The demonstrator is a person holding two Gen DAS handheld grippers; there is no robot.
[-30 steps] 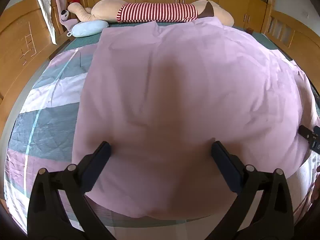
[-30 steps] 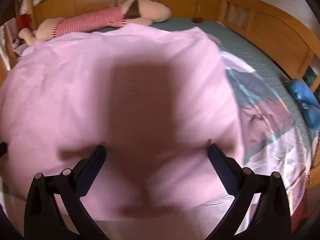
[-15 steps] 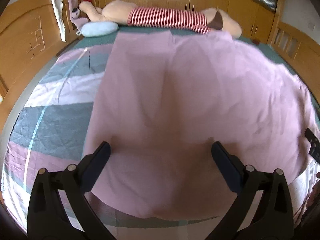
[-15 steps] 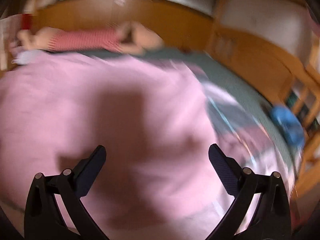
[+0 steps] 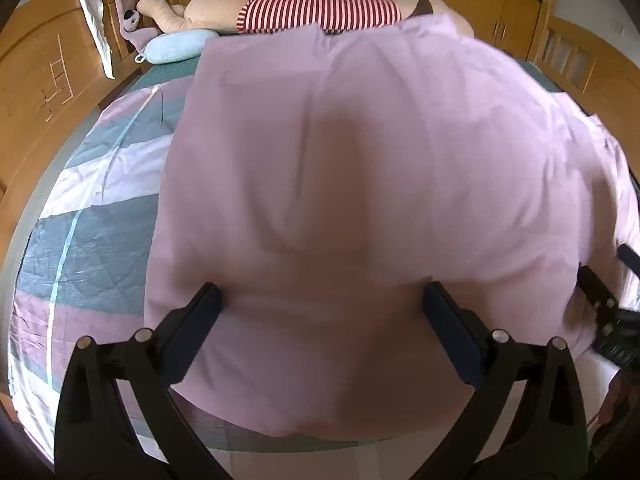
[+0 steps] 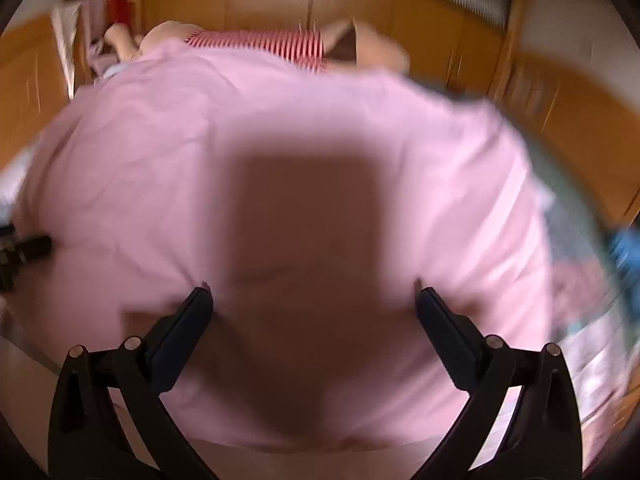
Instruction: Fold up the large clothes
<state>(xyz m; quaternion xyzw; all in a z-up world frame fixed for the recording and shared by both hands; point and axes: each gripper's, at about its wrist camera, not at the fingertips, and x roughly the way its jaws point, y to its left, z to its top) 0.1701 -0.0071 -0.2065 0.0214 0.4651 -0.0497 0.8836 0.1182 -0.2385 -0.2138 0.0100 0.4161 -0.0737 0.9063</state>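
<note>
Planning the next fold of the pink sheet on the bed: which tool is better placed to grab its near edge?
Hard to separate. The left tool and right tool both hang open over the pink sheet near its near edge. Slight lean to left: its view is sharp, the right's is motion-blurred.

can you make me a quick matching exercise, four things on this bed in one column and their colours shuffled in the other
Things:
1. large cloth
2. small pillow
3. plush toy's shirt
4. hanging towel

Colours:
A. white
B. red and white stripes
C. pink
D. light blue

Pairs: 1-C, 2-D, 3-B, 4-A
</note>
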